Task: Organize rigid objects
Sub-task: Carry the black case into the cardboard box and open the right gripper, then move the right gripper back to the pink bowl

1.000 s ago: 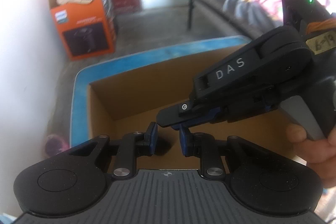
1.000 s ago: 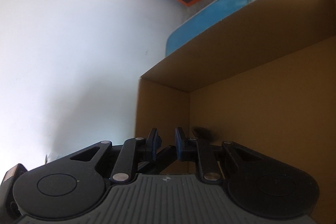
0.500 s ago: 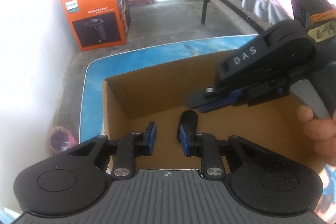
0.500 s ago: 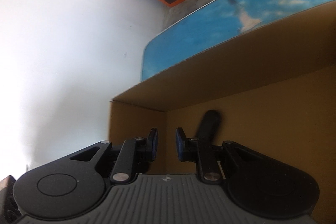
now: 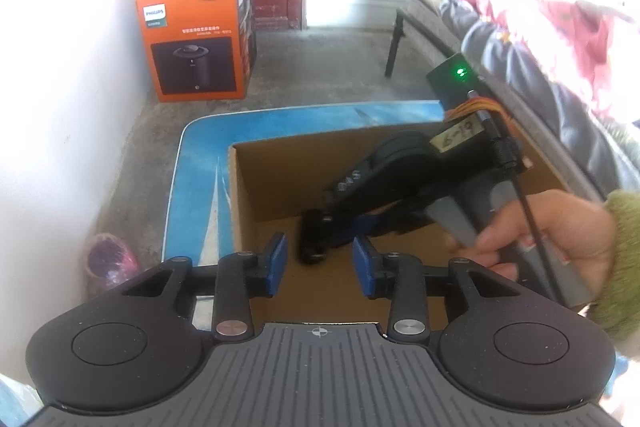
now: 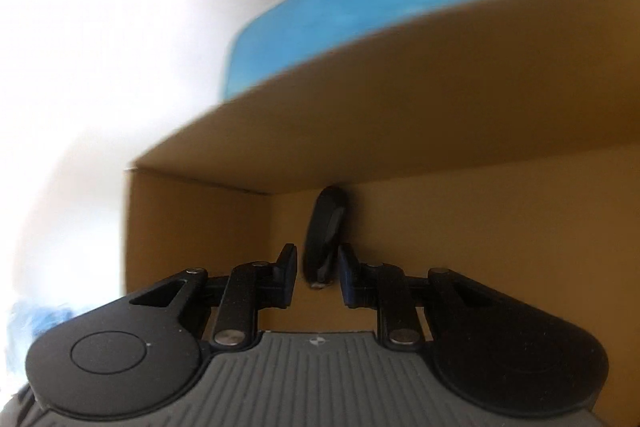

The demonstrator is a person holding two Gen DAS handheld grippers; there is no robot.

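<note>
- Placement into the cardboard box (image 5: 260, 187) looks like the step in hand: a slim dark object (image 6: 324, 231), perhaps a remote or handset though I cannot tell which, lies on the box floor
- Right gripper (image 6: 318, 273) is reached down inside the box; its fingers stand a little apart with the near end of the dark object in the gap, and whether the right-hand pad touches it I cannot tell, but the left-hand pad is clear of it, so I judge the object let go, not gripped
- From the right gripper's view the object runs straight ahead, its far end close against the box wall ahead
- Left gripper (image 5: 320, 263) hovers above the near edge of the box, fingers spread wide and holding nothing; the dark object (image 5: 314, 237) lies just ahead of and below its fingertips, with the right gripper (image 5: 340, 227) coming in from its right
- Person's hand (image 5: 548, 231) grips the right tool's handle, further to the right
- Next move, as I judge it, calls for lifting the right gripper straight up with fingers kept apart so neither pad drags the object, and clear of the left gripper overhead
- Blur in the right view hides finer detail of the contact
</note>
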